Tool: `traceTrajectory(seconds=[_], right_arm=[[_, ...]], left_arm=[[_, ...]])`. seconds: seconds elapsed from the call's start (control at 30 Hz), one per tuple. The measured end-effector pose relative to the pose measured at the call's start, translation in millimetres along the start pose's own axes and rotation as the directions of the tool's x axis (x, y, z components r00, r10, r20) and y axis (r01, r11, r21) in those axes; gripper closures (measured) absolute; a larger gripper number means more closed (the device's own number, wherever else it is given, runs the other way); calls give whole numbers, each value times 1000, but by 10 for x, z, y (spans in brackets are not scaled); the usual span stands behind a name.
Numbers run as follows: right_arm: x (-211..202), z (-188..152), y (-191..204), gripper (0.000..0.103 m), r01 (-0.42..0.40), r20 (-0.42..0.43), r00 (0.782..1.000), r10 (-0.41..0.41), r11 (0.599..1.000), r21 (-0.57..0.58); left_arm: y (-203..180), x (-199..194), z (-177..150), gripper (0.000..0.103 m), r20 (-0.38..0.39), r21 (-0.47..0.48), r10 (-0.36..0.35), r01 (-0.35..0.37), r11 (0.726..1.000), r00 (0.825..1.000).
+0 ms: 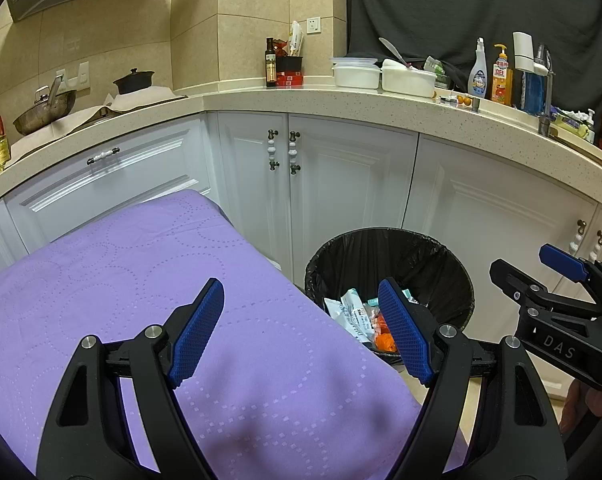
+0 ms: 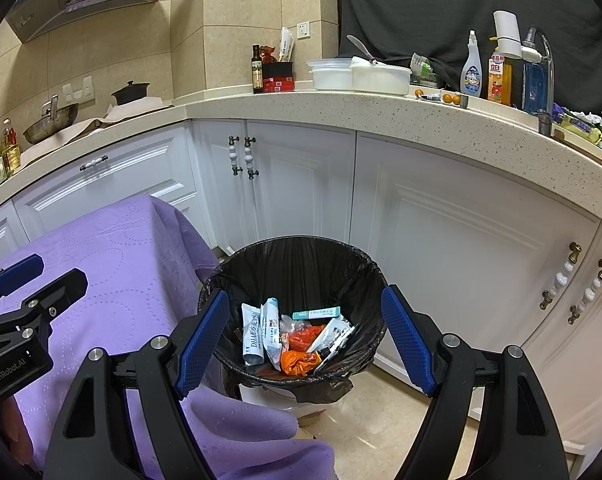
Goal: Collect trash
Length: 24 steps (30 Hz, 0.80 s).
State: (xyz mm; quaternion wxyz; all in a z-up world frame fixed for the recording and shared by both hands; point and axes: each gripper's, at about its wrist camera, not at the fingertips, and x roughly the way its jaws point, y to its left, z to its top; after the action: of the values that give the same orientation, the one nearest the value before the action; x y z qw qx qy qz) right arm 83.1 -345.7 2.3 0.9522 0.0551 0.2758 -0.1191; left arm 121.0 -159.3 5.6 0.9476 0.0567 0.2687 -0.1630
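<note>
A bin with a black liner (image 2: 301, 256) stands on the floor beside a table under a purple cloth (image 1: 141, 280). Inside lie white wrappers (image 2: 261, 332), a teal box (image 2: 316, 313) and orange scraps (image 2: 299, 362). My right gripper (image 2: 305, 340) is open and empty, hovering above the bin's near rim. My left gripper (image 1: 301, 332) is open and empty above the right edge of the purple cloth, with the bin (image 1: 389, 256) just beyond it. The right gripper also shows in the left wrist view (image 1: 561, 280); the left gripper shows at the left of the right wrist view (image 2: 21, 280).
White cabinets (image 2: 441, 240) with knob handles run behind the bin under a speckled counter (image 2: 341, 108). On it are white tubs (image 2: 361, 74), bottles (image 2: 471, 68), a wok (image 2: 51, 120) and a black pot (image 2: 131, 92). Beige floor tile (image 2: 381, 420) lies right of the bin.
</note>
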Motion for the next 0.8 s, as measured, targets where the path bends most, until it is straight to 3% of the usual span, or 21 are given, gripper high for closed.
traceTrajectory(seconds=[0.8], right_arm=[[3,5,0,27,0,-2,1000,0,1000,1]], left_arm=[[-48,39,-16,25,2,15,-4,4,1000,1000]])
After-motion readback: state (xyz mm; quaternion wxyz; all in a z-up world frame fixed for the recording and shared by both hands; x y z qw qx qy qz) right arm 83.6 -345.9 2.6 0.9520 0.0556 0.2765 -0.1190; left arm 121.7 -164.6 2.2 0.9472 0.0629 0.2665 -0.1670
